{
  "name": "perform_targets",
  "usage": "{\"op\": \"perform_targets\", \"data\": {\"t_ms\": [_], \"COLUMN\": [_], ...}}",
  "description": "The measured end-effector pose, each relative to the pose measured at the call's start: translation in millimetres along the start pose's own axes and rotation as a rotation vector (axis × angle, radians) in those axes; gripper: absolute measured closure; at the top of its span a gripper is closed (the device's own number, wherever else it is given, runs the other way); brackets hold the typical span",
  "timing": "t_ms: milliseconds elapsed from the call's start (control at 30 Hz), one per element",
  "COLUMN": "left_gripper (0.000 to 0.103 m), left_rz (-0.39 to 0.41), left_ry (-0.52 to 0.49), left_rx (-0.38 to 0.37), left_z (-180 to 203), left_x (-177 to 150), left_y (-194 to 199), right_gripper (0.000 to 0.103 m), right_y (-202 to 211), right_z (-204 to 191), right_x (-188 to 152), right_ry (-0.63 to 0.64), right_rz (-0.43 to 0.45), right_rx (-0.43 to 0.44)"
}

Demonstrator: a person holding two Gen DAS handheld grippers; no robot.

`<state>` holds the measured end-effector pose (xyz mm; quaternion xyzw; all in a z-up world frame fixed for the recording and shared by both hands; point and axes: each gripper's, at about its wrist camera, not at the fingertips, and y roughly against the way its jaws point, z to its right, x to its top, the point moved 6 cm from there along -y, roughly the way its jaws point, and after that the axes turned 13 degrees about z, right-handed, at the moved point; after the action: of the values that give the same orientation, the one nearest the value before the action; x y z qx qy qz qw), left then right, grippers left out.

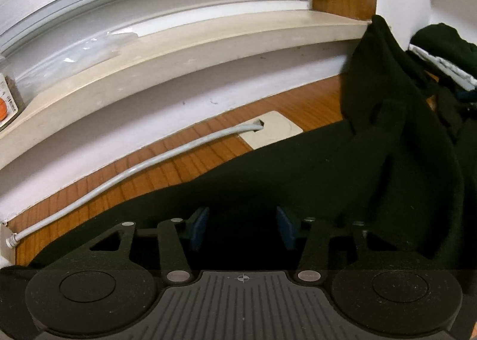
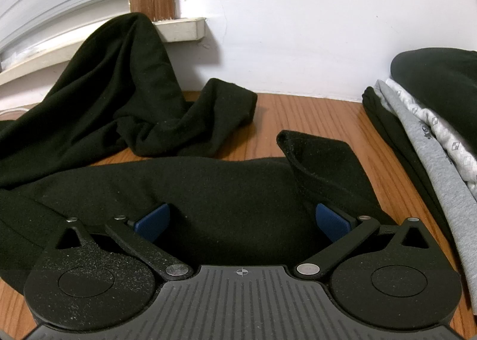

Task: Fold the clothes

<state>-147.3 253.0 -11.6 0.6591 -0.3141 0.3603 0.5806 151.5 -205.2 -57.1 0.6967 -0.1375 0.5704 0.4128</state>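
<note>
Black knit garment [image 1: 328, 167] lies crumpled on the wooden table [image 1: 167, 158], unfolded; one end rides up onto the cream window sill [image 1: 190, 51], far right of the tongs.

Left wrist view: left tongs [image 1: 242, 228] partly spread over the near edge of the cloth, blue pads [image 1: 199, 220] either side of a dark patch. Too dark to tell if fabric is pinched. Grey cable [image 1: 125, 176] runs across the table ahead-left of the tongs, out of a cream grommet plate [image 1: 277, 131], clear of the cloth.

Right wrist view: right tongs [image 2: 242, 219] spread wide over the garment's near band, nothing gripped. An upturned flap [image 2: 301, 155] stands just ahead-right. Sleeve [image 2: 214, 119] is bunched further ahead.

Progress: stack of folded clothes, black and grey [image 2: 423, 119], sits far right of the tongs, so some pieces look finished. This one still needs flattening and every fold. Stack and sill crowd the spreading room.
</note>
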Motion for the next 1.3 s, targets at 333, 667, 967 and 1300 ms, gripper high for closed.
{"op": "perform_targets", "data": {"t_ms": [333,667,967,1300], "left_gripper": [0.102,0.091,0.041,0.030], "left_rz": [0.117,0.289,0.263,0.260], "left_ry": [-0.023,-0.001,0.042,0.043], "left_rx": [0.050,0.342,0.217,0.012], "left_z": [0,-37,-5,60], "left_x": [27,90,68,68], "left_y": [21,21,15,13], "right_gripper": [0.000,0.000,0.000,0.000], "right_y": [0,1,2,1], "right_z": [0,1,4,3], "right_x": [0,-1,-1,-1], "right_ry": [0.001,0.001,0.002,0.003], "right_rz": [0.000,0.001,0.002,0.003], "right_rx": [0.002,0.004,0.006,0.007]}}
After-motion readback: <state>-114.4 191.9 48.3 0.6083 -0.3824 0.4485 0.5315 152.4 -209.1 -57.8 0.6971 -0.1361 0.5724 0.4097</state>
